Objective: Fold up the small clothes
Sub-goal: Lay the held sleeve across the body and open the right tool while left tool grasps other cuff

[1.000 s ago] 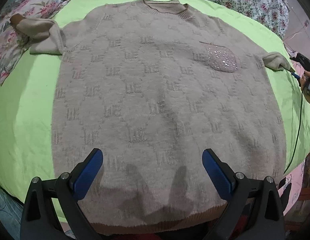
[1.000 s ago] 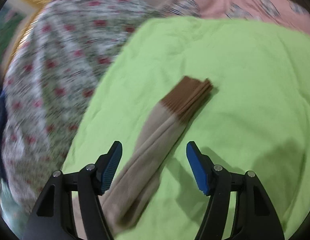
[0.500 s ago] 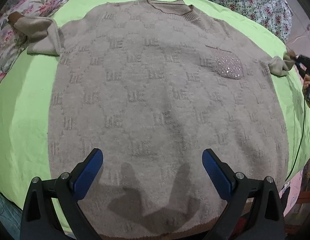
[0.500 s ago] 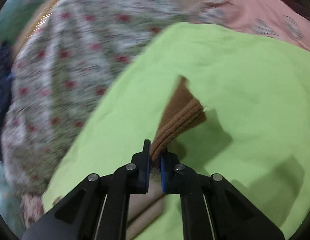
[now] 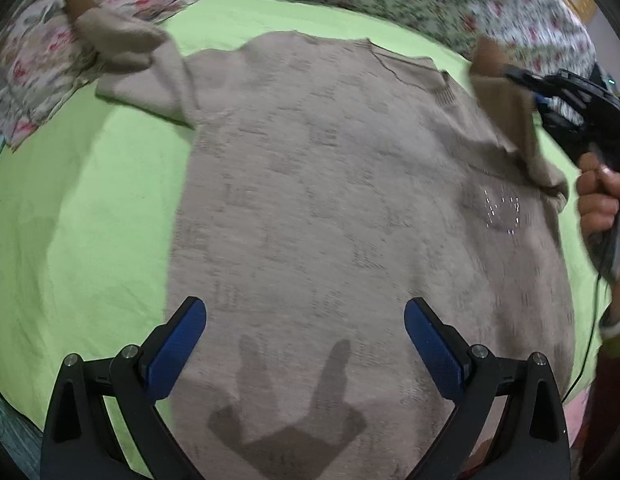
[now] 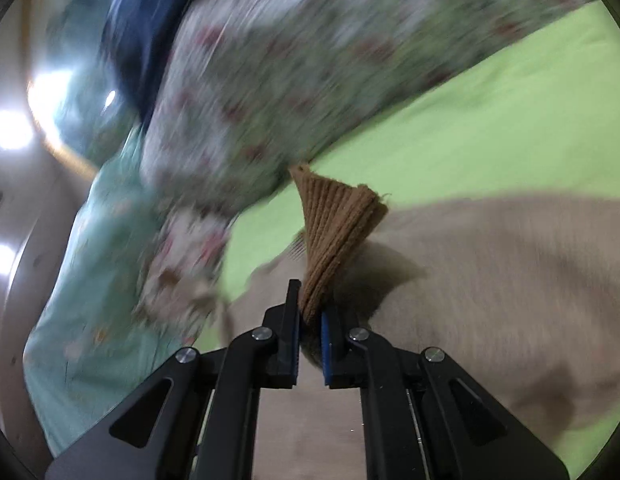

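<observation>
So the left gripper hovers over the hem end of the beige patterned knit sweater, blue-padded fingers spread wide, gripping nothing. That sweater lies flat on the lime green bedsheet. Over by the sweater's shoulder, the right gripper pinches the brown ribbed sleeve cuff, lifted off the sheet. Beyond the sweater's collar sits blurry floral bedding.

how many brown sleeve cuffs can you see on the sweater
2. One brown cuff lies at the far left on the floral bedding. The other cuff is pinched in the right gripper, lifted over the sweater near its neckline.
</observation>
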{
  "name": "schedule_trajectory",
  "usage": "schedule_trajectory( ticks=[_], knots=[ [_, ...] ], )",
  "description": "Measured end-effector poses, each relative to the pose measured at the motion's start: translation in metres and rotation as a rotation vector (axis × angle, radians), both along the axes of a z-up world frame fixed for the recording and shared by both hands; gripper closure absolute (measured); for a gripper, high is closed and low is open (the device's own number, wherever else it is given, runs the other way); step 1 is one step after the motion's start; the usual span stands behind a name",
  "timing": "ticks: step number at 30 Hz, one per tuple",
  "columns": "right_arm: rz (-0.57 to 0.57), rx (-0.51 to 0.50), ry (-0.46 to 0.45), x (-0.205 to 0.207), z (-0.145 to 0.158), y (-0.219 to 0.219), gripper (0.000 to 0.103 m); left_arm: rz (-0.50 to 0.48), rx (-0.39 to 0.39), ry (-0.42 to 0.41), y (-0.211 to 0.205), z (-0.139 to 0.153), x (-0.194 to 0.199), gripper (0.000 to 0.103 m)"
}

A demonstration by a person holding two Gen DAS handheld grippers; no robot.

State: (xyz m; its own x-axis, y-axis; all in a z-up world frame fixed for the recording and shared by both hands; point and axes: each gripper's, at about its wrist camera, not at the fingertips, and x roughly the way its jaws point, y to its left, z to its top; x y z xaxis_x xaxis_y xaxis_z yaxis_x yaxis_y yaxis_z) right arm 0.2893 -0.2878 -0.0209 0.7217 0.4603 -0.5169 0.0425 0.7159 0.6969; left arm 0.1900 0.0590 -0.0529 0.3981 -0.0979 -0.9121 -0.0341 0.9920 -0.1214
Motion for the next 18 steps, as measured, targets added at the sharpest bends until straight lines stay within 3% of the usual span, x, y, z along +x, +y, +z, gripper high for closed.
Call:
schedule_trajectory(
  ticks=[2,8,9,11,15,18],
  knots=[
    [0.072,0.002,0.023,0.016,-0.019,0.047,0.094,0.010,-0.022,-0.002,0.008,-0.001,0.002,0.003],
    [0.144,-0.005,0.113,0.040,-0.074,0.114,0.090,-0.009,-0.092,-0.054,0.024,0.000,0.013,0.003],
    [0.150,-0.008,0.123,0.040,-0.077,0.117,0.090,-0.013,-0.103,-0.059,0.027,-0.001,0.018,0.003],
    [0.167,0.004,0.161,0.045,-0.086,0.126,0.075,-0.021,-0.130,-0.067,0.030,-0.003,0.029,0.003],
    [0.145,-0.019,0.133,0.030,-0.078,0.121,0.072,-0.048,-0.217,-0.068,0.031,-0.015,0.064,0.003],
    [0.075,0.019,0.112,0.008,-0.068,0.098,0.072,-0.064,-0.294,-0.031,0.027,-0.033,0.098,0.003]
  ],
)
